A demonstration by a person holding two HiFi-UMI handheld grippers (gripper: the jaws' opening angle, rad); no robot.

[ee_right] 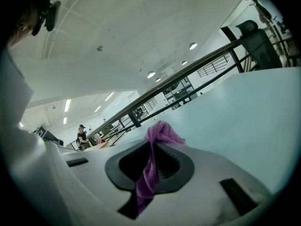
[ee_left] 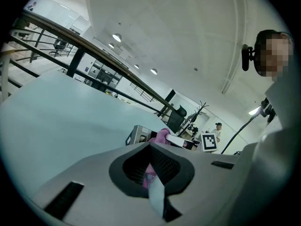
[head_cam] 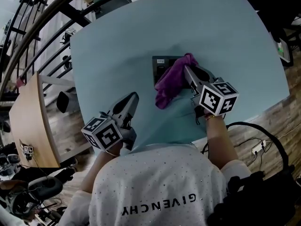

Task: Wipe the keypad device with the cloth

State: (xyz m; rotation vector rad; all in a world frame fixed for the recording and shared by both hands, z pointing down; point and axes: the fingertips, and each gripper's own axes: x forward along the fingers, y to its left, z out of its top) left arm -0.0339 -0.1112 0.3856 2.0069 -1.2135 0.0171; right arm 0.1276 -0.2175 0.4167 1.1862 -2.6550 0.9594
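Note:
A dark keypad device (head_cam: 162,66) lies on the light blue table (head_cam: 117,51), a little past its middle. A purple cloth (head_cam: 170,80) is draped over the device's right part and hangs toward me. My right gripper (head_cam: 187,71) is shut on the cloth's top. In the right gripper view the cloth (ee_right: 159,134) is bunched between the jaws and trails down from the right gripper (ee_right: 153,166). My left gripper (head_cam: 133,99) is shut and holds nothing, low over the table's near side, left of the device. The left gripper view shows the device (ee_left: 136,135) and the cloth (ee_left: 162,135) ahead.
A wooden desk (head_cam: 28,121) stands to the left below the table, with a dark chair (head_cam: 63,101) beside it. Black railings (head_cam: 33,27) run along the far left. Cables and a power strip (head_cam: 257,147) lie on the wood floor at the right.

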